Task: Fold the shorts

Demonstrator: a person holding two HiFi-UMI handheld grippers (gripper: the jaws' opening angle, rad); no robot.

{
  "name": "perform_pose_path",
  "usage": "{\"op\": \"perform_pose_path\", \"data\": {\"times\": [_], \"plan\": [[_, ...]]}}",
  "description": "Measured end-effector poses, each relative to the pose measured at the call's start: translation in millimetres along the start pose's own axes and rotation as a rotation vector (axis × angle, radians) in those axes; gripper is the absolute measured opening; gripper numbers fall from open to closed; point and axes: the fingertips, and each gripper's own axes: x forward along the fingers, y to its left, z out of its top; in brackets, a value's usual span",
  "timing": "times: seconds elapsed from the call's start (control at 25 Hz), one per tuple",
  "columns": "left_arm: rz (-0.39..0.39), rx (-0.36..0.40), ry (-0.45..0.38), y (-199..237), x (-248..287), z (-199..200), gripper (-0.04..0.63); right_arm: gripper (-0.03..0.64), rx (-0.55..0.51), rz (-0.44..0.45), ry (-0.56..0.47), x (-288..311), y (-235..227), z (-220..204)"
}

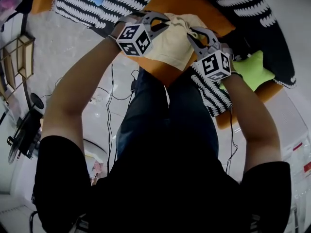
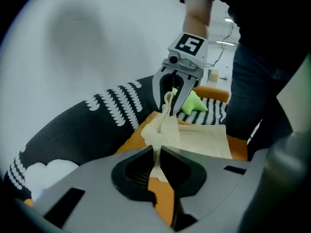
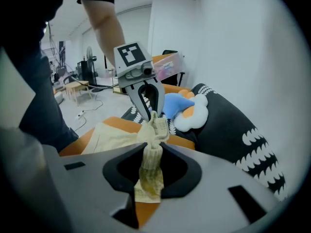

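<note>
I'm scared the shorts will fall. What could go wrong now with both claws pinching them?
The left claw pinches only a thin edge of the cream shorts, so that corner might slip out.
The cloth is bunched up at the right claw, so the fold could come out wrinkled.
The rest of the shorts lies on the orange surface, so lifting may drag them crooked.
</note>
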Motion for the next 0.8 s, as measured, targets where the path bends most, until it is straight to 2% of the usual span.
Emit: {"op": "perform_pose_path", "data": {"times": [0.24, 0.4, 0.6, 0.8], "plan": [[-0.016, 0.161, 0.030, -36.3, -3.1, -14.2, 0.054, 0.077, -0.194, 0.018, 0.008, 3.2, 45.8, -4.5], [-0.041, 0.221, 0.050, -69.2, -2.2, -29.4, 0.054, 0.077, -0.325, 0.075, 0.017, 8.8, 84.9, -11.8], [-0.108, 0.224, 0.101, -104.8, -0.8, -59.9, 0.052, 0.077, -0.422, 0.159, 0.038, 21.5, 133.0, -21.5], [-0.124, 0.190, 0.127, -120.4, -0.4, -75.0, 0.052, 0.077, -0.450, 0.195, 0.066, 33.9, 157.6, -25.0]]}}
